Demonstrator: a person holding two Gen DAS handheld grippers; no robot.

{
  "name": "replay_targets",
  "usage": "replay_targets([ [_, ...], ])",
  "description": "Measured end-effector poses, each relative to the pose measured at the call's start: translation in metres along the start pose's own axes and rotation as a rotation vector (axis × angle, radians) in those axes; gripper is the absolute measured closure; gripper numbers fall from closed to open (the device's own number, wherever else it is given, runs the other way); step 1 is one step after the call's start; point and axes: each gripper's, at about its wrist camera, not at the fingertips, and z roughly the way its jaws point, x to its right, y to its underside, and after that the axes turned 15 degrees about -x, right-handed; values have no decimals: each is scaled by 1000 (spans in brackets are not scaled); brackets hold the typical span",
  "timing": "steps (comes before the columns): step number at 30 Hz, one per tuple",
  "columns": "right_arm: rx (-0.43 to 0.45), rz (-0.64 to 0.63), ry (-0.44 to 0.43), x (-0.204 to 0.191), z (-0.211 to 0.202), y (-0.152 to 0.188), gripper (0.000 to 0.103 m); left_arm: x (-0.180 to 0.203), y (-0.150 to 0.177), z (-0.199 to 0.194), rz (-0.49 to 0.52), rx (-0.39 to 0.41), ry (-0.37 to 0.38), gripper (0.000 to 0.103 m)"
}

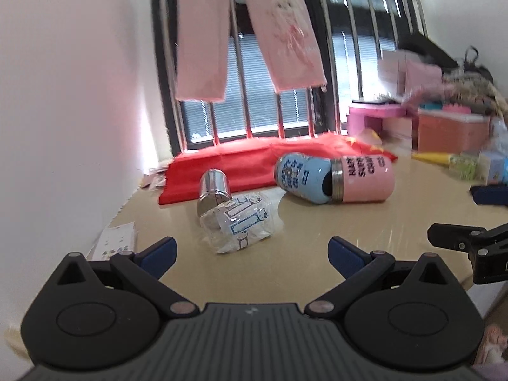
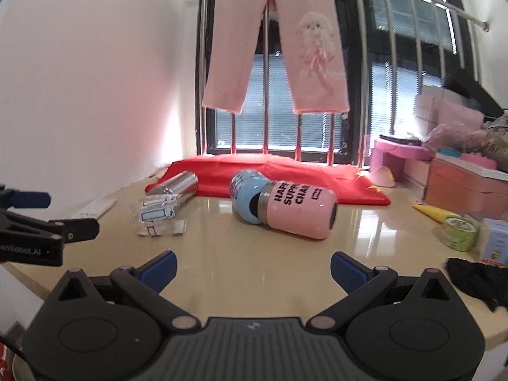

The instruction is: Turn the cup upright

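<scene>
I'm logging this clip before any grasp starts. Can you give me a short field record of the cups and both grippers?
pink cup: on its side, mouth against the blue cup
blue cup: on its side
steel cup: on its side by the red cloth
clear cup: on its side, cartoon print
left gripper: open, empty, above the table
right gripper: open, empty
cups upright: none

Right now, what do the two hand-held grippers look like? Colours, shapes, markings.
Both match: the left hand-held gripper and right hand-held gripper have black scissor linkages with silver pivot pins, blue ribbed finger pads, and a grey ribbed centre plate. The left one's side reads "enRobot.AI" in white.
</scene>
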Motion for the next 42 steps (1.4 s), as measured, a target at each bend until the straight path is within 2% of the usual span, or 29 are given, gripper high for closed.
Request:
replay_targets([
  [5,-28,-30,-26,-2,35,-16,0,-10,-31,42,132,-82,10,0],
  [12,-69,-73,-53,-1,78,-37,0,-10,-69,103,448,-196,26,0],
  [17,-82,-79,-53,0,95,-44,0,-8,-85,147,631,-274,30,0],
  [20,-90,-72,-46,4,103,-48,0,-7,-91,172,717,-355,73,0],
  [23,-95,-70,-38,8,107,-48,0,-7,-95,190,751,-435,172,0],
  [24,-96,-71,-35,9,107,-48,0,-6,-95,193,768,-446,178,3],
  [25,-99,-72,-33,11,107,-48,0,-5,-96,196,798,-451,176,14],
  [26,-103,-73,-33,12,107,-47,0,-5,-97,198,824,-458,175,25],
  [28,-114,-76,-36,13,106,-45,0,-6,-104,199,821,-493,190,30],
  [30,-119,-78,-41,14,104,-43,0,-3,-106,192,838,-493,210,30],
  [35,-117,-65,-47,18,95,-41,0,13,-103,157,892,-440,199,30],
  [42,-110,-67,-42,35,63,-23,0,59,-66,98,983,-423,278,29],
])
